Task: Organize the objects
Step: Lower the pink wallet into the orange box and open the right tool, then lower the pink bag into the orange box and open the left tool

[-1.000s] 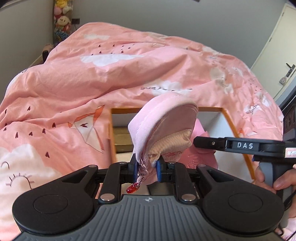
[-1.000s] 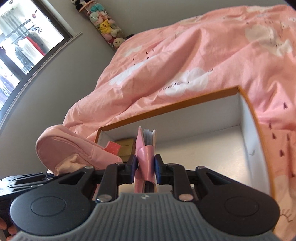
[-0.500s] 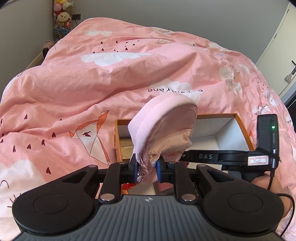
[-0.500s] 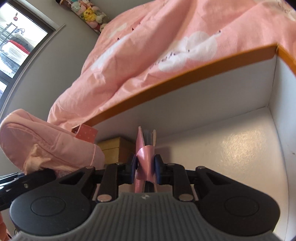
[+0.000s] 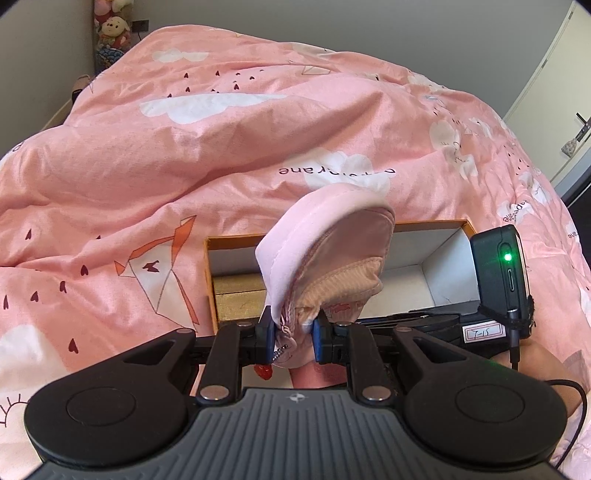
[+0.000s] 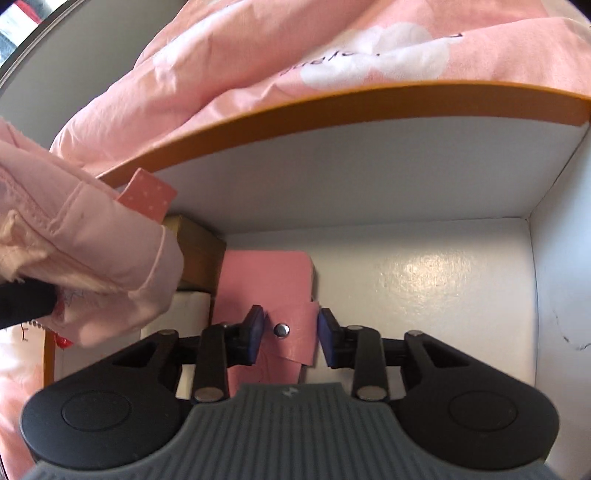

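Note:
My left gripper [image 5: 293,334] is shut on a pink zip pouch [image 5: 325,254] and holds it above the left part of an orange-rimmed white box [image 5: 432,224]. The pouch also shows at the left of the right wrist view [image 6: 92,258]. My right gripper [image 6: 291,334] is inside the box [image 6: 406,184], with its jaws open on either side of a pink snap notebook [image 6: 267,280] that lies flat on the box floor. The right gripper's body [image 5: 498,266] shows low at the right of the left wrist view.
The box sits on a bed with a pink patterned duvet [image 5: 184,166]. Gold boxes [image 5: 240,301] and a pink dotted card [image 6: 147,194] stand in the box's left end. Plush toys [image 5: 110,26] hang in the far corner. A door [image 5: 569,92] is at the right.
My right gripper went down into the box, laid the notebook flat and opened. My left gripper rose slightly with the pouch.

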`<state>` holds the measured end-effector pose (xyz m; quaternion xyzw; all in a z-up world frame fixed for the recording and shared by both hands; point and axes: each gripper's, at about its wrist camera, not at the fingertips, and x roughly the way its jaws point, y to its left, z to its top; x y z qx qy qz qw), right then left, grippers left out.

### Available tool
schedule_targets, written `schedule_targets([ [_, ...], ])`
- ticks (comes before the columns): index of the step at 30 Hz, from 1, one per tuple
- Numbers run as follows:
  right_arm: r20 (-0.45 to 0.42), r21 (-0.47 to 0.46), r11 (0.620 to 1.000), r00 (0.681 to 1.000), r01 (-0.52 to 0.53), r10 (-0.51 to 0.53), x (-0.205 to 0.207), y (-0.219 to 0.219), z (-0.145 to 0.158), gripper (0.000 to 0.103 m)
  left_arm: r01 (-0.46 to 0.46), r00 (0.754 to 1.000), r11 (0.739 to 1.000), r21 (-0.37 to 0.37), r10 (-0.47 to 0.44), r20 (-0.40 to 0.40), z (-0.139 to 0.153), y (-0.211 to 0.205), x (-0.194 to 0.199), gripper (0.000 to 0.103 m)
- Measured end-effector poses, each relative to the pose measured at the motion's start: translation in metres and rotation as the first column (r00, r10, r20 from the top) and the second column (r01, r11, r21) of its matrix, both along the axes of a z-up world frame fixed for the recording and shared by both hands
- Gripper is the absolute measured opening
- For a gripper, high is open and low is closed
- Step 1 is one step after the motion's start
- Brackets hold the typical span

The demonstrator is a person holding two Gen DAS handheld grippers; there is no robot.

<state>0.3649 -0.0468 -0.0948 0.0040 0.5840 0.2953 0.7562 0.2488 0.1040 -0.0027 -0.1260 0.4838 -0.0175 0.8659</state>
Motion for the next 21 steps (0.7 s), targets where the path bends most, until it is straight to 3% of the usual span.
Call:
schedule_targets([
  [7,-0.014,0.007,0.999,0.999,-0.037,0.037,0.001,0.000,0.000,0.028,0.032,0.999,0.999,0.010,-0.031,-0.033,-0.002,-0.005,0.005,0.021],
  [13,-0.011,0.025,0.996,0.996,-0.087,0.088,0.005,-0.004,-0.002,0.027,0.040,0.998,0.999,0.012,-0.039,-0.056,-0.005,-0.008,0.010,0.022],
  [21,0.043,0.052,0.999,0.999,-0.013,0.011,-0.001,-0.051,0.027,0.030,0.125,0.980,0.991,-0.054,-0.132,-0.152,-0.023,-0.017,0.023,0.022],
])
